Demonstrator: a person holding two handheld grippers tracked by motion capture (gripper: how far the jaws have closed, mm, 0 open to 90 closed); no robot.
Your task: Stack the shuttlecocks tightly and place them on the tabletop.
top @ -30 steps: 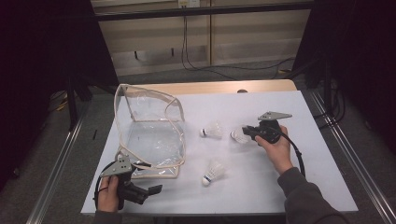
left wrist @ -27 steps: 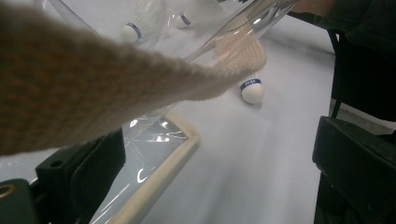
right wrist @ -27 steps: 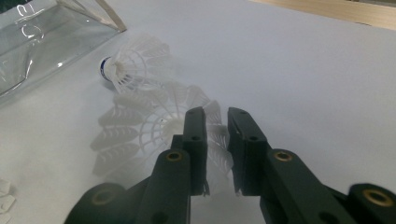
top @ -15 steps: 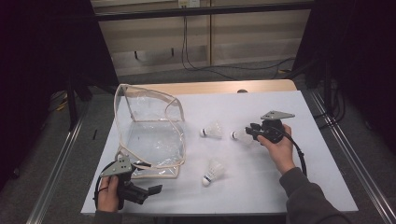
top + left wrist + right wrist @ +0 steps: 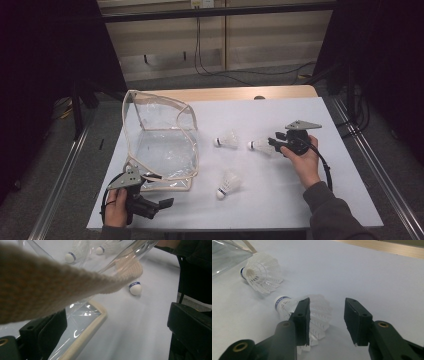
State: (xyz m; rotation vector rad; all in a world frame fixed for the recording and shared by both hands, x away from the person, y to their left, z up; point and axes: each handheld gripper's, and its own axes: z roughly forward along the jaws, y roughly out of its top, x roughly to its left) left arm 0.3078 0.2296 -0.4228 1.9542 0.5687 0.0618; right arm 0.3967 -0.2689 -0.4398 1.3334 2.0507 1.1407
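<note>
White counter (image 5: 310, 200): a pale sheet covers the top, a strip of bare wood showing along its far edge; it carries everything below.
Room: dark on both sides, a light panelled wall (image 5: 260, 40) at the back with black cables hanging down and trailing over the grey floor (image 5: 60, 165); metal rails run along both long sides of the counter.
Bag (image 5: 160, 145): clear plastic with cream fabric edging, standing open on the left half of the counter, its near corner by the left gripper.
Left gripper (image 5: 150, 206): at the near left corner, held low in the person's hand; in the left gripper view its jaws stand apart, the bag's edging and clear wall lying over one of them, not pinched.
Right gripper (image 5: 274, 144): right of centre, pointing left toward the bag; its jaws have just been opening and now stand spread, not pressing on anything.
Shuttlecock at the jaws (image 5: 312, 312): white, lying on its side on the counter, cork end away from the gripper, partly behind the left-hand jaw in the right gripper view.
Second shuttlecock (image 5: 227, 140): lying just left of the first, between it and the bag.
Third shuttlecock (image 5: 227, 183): nearer the person, just right of the bag's front corner.
</note>
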